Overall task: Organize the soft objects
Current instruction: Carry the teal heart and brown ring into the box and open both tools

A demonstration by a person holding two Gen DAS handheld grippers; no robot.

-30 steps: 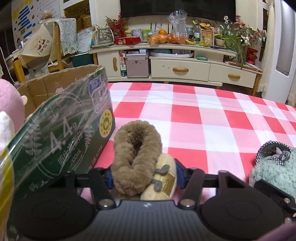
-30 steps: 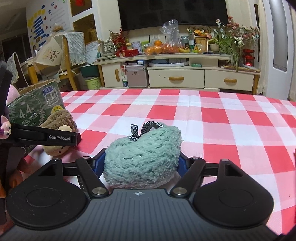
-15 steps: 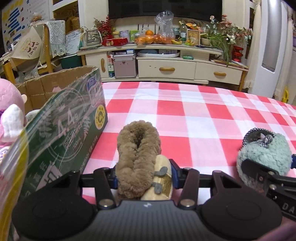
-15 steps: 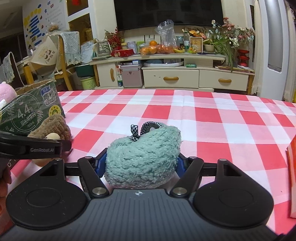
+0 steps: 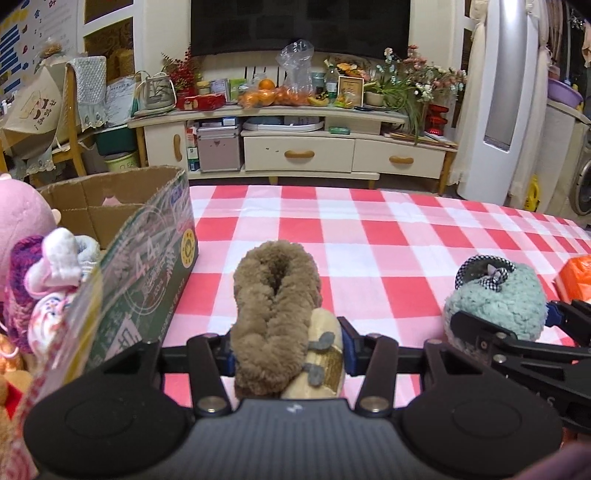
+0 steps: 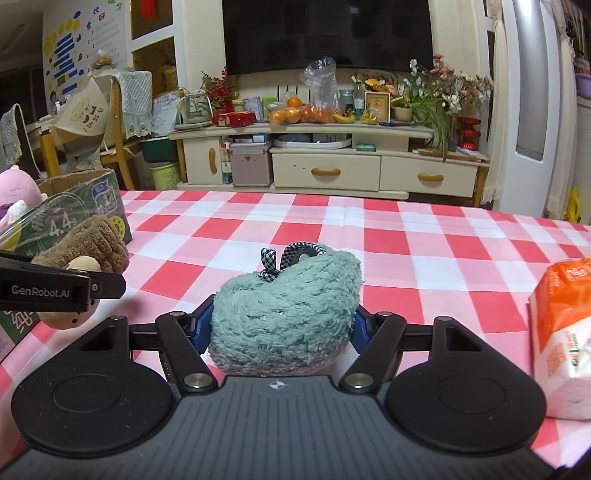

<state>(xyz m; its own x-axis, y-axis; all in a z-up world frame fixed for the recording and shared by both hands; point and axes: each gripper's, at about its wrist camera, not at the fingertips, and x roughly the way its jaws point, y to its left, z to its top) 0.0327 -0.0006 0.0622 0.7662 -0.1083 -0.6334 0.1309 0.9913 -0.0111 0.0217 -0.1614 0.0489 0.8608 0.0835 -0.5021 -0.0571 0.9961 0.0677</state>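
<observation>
The left gripper (image 5: 288,345) squeezed the fuzzy brown slipper (image 5: 275,314) tight, just beside the cardboard box (image 5: 147,280) full of soft toys, likely to drop it in. The right gripper (image 6: 282,326) pinched the fluffy green slipper (image 6: 286,314) over the checked tablecloth (image 6: 406,240), ready to go next

Place: a home living room
TV: a dark screen (image 6: 327,33) on the far wall
Cabinet: a cream unit (image 6: 332,162) with drawers, carrying fruit (image 6: 291,112), flowers (image 6: 450,88) and a framed picture (image 6: 377,105)
Tabletop: a red-and-white checked cloth (image 6: 369,236)
Side: a wooden chair (image 6: 114,122) draped with lace
</observation>
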